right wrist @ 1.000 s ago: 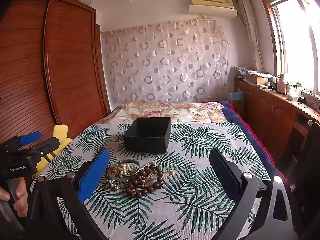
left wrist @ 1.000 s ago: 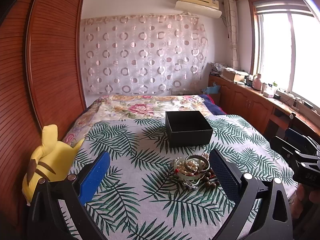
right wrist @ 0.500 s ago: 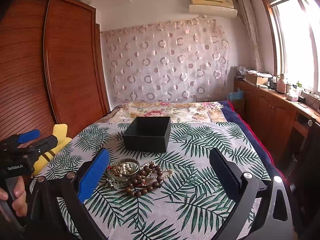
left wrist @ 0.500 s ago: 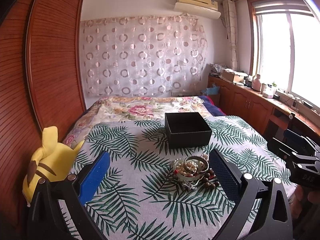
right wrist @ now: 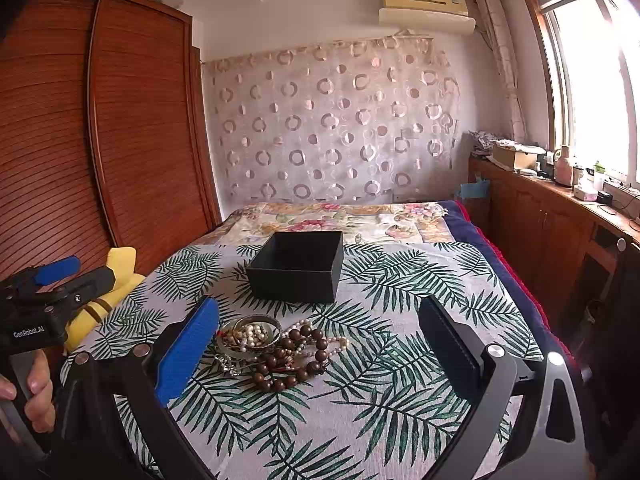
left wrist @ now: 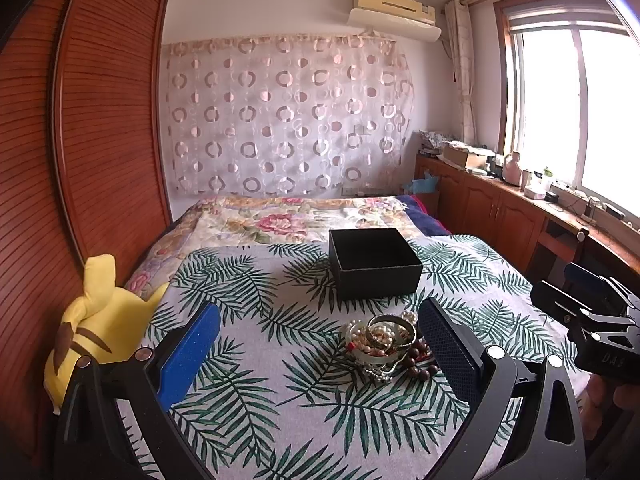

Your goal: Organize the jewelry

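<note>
Black-framed left claw [left wrist: 318, 344], right claw [right wrist: 318, 344] level, spread wide above jewelry pile [right wrist: 272, 346].

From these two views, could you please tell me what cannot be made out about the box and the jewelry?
- Box floor: both views, hidden by its near wall; contents unknown.
- Jewelry pile: right part hidden in left view by the left gripper's finger.
- Chain under the bangles: too small and tangled to identify.
- Right gripper: open; the pile's left edge lies behind its blue finger.
</note>
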Tool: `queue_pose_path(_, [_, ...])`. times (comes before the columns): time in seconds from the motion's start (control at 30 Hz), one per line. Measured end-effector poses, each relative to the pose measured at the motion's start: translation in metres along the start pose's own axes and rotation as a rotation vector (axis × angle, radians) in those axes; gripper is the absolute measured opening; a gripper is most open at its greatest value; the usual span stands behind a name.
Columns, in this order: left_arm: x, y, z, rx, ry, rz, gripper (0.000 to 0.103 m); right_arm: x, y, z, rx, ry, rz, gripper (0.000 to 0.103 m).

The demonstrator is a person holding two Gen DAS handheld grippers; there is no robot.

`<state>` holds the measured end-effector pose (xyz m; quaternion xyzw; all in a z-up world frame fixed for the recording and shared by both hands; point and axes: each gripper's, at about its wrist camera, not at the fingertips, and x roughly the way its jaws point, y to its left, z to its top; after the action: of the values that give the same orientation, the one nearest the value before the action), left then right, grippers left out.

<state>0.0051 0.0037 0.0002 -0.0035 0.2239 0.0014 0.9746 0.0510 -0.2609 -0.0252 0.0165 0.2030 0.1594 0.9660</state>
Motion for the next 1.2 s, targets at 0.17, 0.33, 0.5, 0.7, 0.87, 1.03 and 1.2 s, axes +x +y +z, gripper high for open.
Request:
queue_pose_path(0.17, [-0.0034,-0.0027,0.0013,0.001,0.0,0.0,0.096,-0.0001,-0.0002,-0.0001,0.001,0.001,0.001,0.101])
queue_pose_path(0.33, [-0.0041,-0.0018,0.0005,0.001,0.0,0.0,0.096,-0.0002,0.0,0.0002,0.001,0.0,0.001,0.101])
queue_pose_path(0.5, [-0.0038,-0.0018,0.0009,0.001,-0.001,-0.001,0.096,-0.0004,0.0001,0.0006,0.0,0.0,0.0,0.101])
queue_pose_path(0.7, [-0.0034,-0.0013,0.0014,0.001,-0.001,0.0,0.096,-0.0014,0.0011,0.0008,-0.001,-0.001,0.002,0.101])
queue_pose_path(0.87, [-0.0042,-0.0008,-0.0002,-0.001,-0.002,0.0,0.096,-0.0013,0.0012,0.0009,-0.001,-0.001,0.002,0.101])
queue_pose_path(1.03, [-0.0047,-0.0013,-0.0001,-0.002,-0.005,-0.001,0.096,-0.0009,0.0013,0.0003,0.0,0.0,0.001,0.101])
queue_pose_path(1.2, [-0.0035,-0.001,-0.0003,-0.001,-0.001,0.0,0.096,-0.0014,0.0019,-0.0001,-0.002,-0.001,0.004,0.101])
